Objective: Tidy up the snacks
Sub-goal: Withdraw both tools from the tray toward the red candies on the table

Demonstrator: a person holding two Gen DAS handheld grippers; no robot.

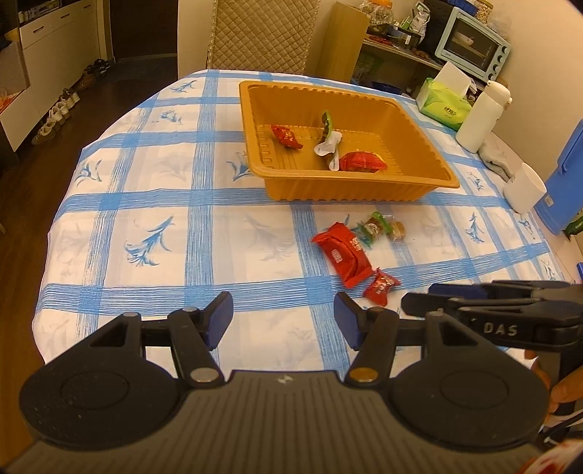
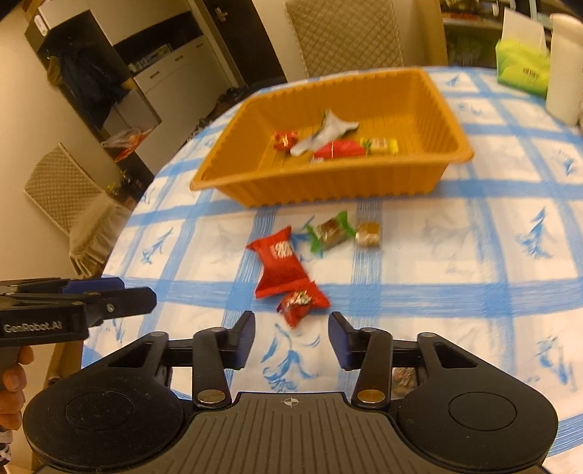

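Observation:
An orange plastic tray (image 1: 360,189) (image 2: 328,189) stands on the table and holds several wrapped snacks. In front of it lie a large red packet (image 1: 344,255) (image 2: 278,266), a small red candy (image 1: 380,286) (image 2: 295,306), a green-wrapped candy (image 1: 375,226) (image 2: 331,231) and a brown candy (image 1: 396,230) (image 2: 368,233). My left gripper (image 1: 284,319) is open and empty, near the table's front edge, left of the loose snacks. My right gripper (image 2: 291,337) is open and empty, just short of the small red candy; it also shows in the left wrist view (image 1: 419,297).
A blue-checked cloth (image 1: 164,218) covers the table. At the right stand a white bottle (image 1: 481,116), a green tissue pack (image 1: 442,105), a white cup (image 1: 523,187), a grey cloth (image 1: 497,156) and a blue box (image 1: 563,171). A quilted chair (image 1: 260,34) stands behind.

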